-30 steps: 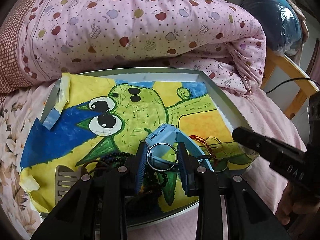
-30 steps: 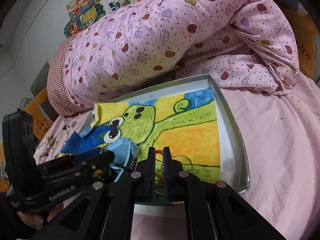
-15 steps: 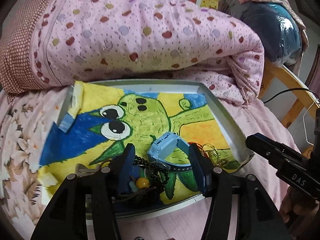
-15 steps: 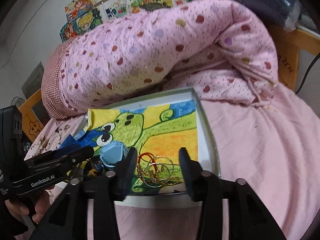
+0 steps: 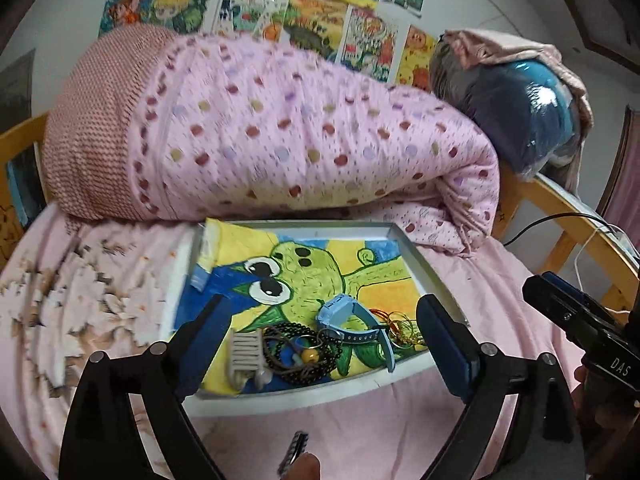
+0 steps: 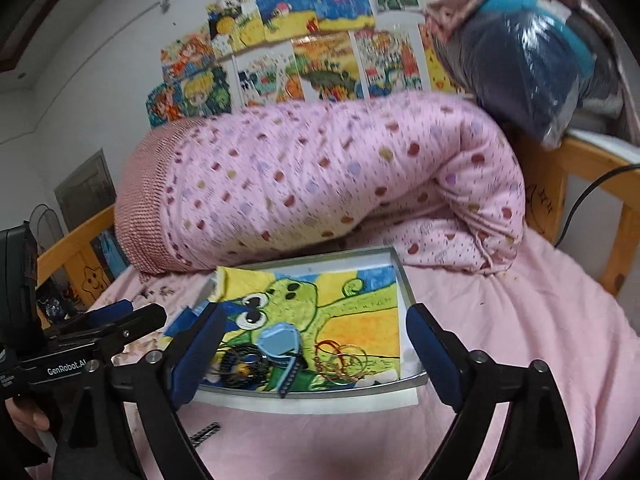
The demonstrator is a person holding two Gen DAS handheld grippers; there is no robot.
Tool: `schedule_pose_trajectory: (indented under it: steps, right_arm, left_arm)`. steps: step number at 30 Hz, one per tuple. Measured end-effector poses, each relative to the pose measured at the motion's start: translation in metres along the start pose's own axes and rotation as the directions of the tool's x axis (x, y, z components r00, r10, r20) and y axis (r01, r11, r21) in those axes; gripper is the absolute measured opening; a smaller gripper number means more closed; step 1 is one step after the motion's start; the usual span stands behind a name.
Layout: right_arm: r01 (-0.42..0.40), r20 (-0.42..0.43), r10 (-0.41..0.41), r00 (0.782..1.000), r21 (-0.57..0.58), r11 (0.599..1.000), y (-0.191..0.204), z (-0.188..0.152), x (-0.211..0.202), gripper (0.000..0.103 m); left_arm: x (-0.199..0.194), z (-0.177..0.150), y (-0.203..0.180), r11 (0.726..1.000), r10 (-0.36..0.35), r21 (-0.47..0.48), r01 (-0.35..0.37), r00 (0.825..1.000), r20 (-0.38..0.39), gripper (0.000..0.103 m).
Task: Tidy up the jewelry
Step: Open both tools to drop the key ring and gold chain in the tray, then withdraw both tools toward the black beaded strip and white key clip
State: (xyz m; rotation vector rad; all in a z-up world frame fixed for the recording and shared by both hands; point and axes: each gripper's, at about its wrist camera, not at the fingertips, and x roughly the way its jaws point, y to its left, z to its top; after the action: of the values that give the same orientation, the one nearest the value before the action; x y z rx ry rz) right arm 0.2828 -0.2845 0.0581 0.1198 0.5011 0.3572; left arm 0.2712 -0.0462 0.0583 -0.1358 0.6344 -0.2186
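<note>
A shallow grey tray (image 5: 416, 258) lined with a green cartoon drawing lies on the pink bed; it also shows in the right wrist view (image 6: 406, 280). At its near edge lie a blue watch (image 5: 348, 318), black bead strands with a yellow bead (image 5: 304, 354), a grey hair clip (image 5: 245, 354) and red and gold bangles (image 5: 400, 326). The watch (image 6: 280, 342) and bangles (image 6: 342, 360) show in the right wrist view too. My left gripper (image 5: 320, 344) is open and empty, above the tray's near edge. My right gripper (image 6: 312, 354) is open and empty, in front of the tray.
A rolled pink spotted quilt (image 5: 280, 132) lies just behind the tray. A wrapped blue bundle (image 5: 520, 120) sits on the wooden bed frame (image 5: 560, 216) at the right. A small dark clip (image 5: 294, 446) lies on the sheet in front of the tray. Drawings hang on the wall.
Both grippers have opened wide and drawn back and up from the tray. The ring the left one held and the bangles at the right one now lie in the tray.
</note>
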Motion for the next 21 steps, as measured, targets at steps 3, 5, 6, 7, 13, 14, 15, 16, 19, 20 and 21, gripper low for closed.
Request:
schedule_pose_trajectory:
  steps: [3,5,6,7,13,14,15,16,19,20,21]
  right_arm:
    - [0.001,0.033,0.0,0.999,-0.015,1.0,0.012,-0.003,-0.022,0.101]
    - [-0.008,0.054,0.009,0.999,-0.021,1.0,0.019,-0.007,-0.037,0.102]
    - [-0.016,0.059,0.017,0.998,-0.022,1.0,0.021,-0.008,-0.042,0.102]
    - [-0.032,0.065,0.034,0.997,-0.019,0.999,0.024,-0.011,-0.049,0.102]
    - [-0.045,0.087,0.047,0.995,-0.028,0.999,0.036,-0.026,-0.087,0.103]
    - [-0.035,0.09,0.038,0.995,-0.033,0.999,0.039,-0.029,-0.093,0.103]
    - [-0.03,0.091,0.033,0.995,-0.034,0.999,0.041,-0.031,-0.098,0.103]
    - [-0.027,0.09,0.03,0.995,-0.034,0.999,0.042,-0.034,-0.103,0.103]
    - [-0.008,0.084,0.011,0.996,-0.03,1.0,0.046,-0.042,-0.113,0.103]
    - [-0.005,0.081,0.007,0.997,-0.021,1.0,0.047,-0.045,-0.116,0.103]
    - [-0.003,0.078,0.004,0.997,-0.014,1.0,0.048,-0.047,-0.119,0.103]
  left_arm:
    - [-0.023,-0.001,-0.002,1.0,0.014,0.028,-0.015,0.999,0.03,0.095]
    - [-0.043,-0.005,-0.002,0.999,0.024,0.038,-0.026,0.998,0.057,0.1]
    - [-0.049,-0.006,-0.002,0.999,0.029,0.039,-0.032,0.997,0.068,0.101]
    - [-0.059,-0.009,-0.002,0.998,0.036,0.041,-0.04,0.996,0.087,0.101]
    - [-0.1,-0.024,0.001,0.998,0.03,0.053,-0.037,0.991,0.128,0.101]
    - [-0.104,-0.027,0.002,0.998,0.025,0.054,-0.032,0.991,0.13,0.101]
    - [-0.11,-0.031,0.002,0.998,0.02,0.058,-0.028,0.991,0.134,0.101]
    - [-0.114,-0.034,0.002,0.997,0.019,0.065,-0.029,0.99,0.139,0.101]
    - [-0.127,-0.045,0.002,0.996,0.024,0.086,-0.038,0.987,0.159,0.101]
    - [-0.132,-0.049,0.003,0.995,0.029,0.088,-0.043,0.987,0.161,0.101]
    - [-0.135,-0.052,0.004,0.995,0.029,0.087,-0.043,0.987,0.161,0.101]
